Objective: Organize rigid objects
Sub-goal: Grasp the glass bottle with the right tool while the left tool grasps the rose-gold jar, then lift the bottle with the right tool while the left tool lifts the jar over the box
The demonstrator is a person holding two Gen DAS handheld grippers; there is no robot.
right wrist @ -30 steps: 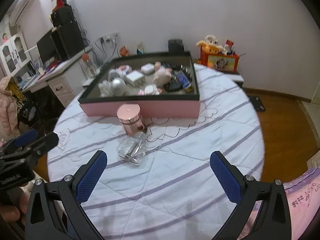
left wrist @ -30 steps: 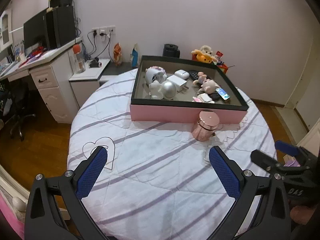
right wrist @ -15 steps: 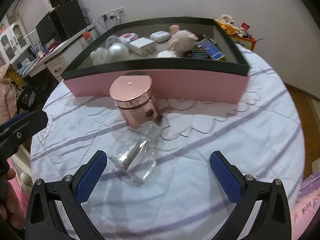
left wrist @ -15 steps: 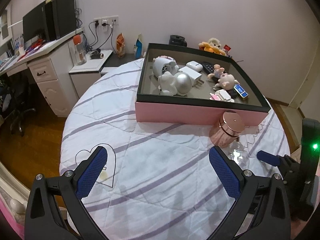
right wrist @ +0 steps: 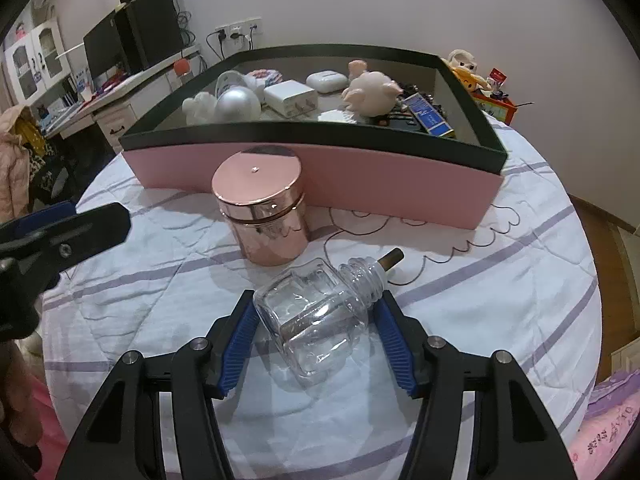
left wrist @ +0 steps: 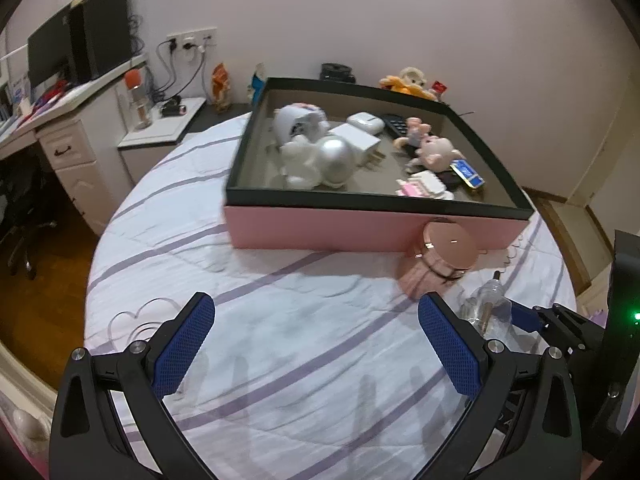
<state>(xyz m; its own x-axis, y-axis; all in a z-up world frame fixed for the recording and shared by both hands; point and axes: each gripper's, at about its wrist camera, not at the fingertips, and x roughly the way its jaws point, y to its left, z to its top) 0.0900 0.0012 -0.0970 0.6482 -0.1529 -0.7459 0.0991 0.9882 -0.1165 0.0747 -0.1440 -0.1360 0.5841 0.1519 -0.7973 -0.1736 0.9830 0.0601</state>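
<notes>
A clear glass bottle point(right wrist: 316, 312) lies on its side on the striped round table, neck pointing up-right. My right gripper point(right wrist: 316, 332) has closed around it, both blue pads against its sides. It also shows in the left wrist view point(left wrist: 486, 304). A rose-gold jar point(right wrist: 264, 216) stands just behind it, against the pink box point(right wrist: 360, 176) holding small toys and gadgets. My left gripper point(left wrist: 316, 344) is open and empty above the table, left of the jar point(left wrist: 440, 260).
The pink box point(left wrist: 360, 228) with a dark rim fills the far half of the table. A desk with monitor point(left wrist: 52, 56) stands at the left. A heart-shaped wire outline point(left wrist: 132, 320) lies near the table's left edge. Wooden floor surrounds the table.
My right gripper moved forward and down to the bottle and narrowed from wide open to gripping it. My left gripper drifted closer to the box, still open.
</notes>
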